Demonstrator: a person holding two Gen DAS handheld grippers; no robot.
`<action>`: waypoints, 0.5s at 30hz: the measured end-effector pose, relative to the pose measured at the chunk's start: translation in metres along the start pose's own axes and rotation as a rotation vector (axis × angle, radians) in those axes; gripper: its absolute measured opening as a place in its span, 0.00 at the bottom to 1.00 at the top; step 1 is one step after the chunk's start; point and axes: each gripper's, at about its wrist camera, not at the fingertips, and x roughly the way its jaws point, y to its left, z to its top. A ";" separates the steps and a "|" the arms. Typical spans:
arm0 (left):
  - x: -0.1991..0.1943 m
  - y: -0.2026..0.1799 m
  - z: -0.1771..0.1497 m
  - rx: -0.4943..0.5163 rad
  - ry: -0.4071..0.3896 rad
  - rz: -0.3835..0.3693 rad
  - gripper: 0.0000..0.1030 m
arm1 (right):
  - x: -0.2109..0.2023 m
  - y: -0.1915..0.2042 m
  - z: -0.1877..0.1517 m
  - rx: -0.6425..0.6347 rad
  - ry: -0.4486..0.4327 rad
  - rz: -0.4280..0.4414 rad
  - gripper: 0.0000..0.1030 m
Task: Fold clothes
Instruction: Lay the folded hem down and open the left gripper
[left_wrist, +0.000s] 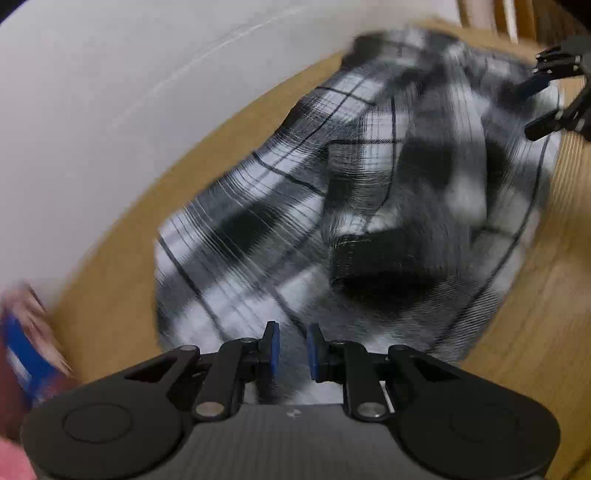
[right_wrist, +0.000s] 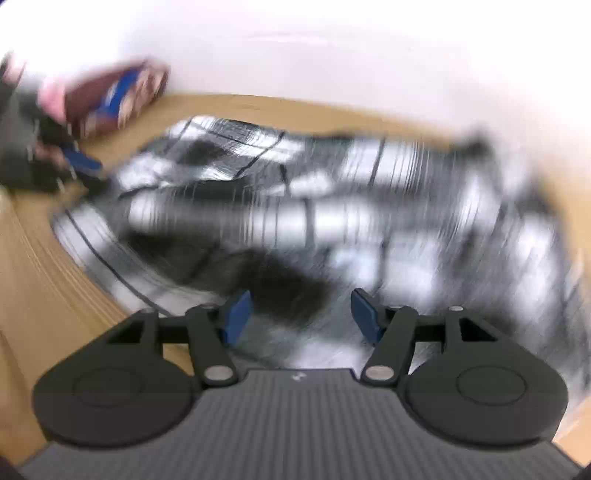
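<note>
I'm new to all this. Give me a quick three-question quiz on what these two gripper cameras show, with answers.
1. True or false: the plaid shirt lies on a wooden table.
2. Which gripper has its jaws wide apart with nothing between them? A) left gripper B) right gripper
3. Fill in: behind the table stands a plain ____ wall.

Key:
1. True. The black, white and grey shirt is spread on the light brown wood.
2. B. The left one's blue pads stand close together, low over the shirt's near edge; whether they pinch cloth is unclear.
3. White.
</note>
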 end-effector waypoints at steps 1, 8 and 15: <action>-0.003 0.000 -0.002 -0.045 -0.019 -0.037 0.23 | 0.002 0.004 0.009 -0.119 -0.019 -0.025 0.62; 0.026 -0.016 0.000 -0.289 -0.085 -0.202 0.54 | 0.044 0.075 0.028 -0.728 -0.004 0.204 0.70; 0.073 0.016 -0.016 -0.747 -0.062 -0.437 0.62 | 0.090 0.101 0.031 -0.654 -0.019 0.195 0.60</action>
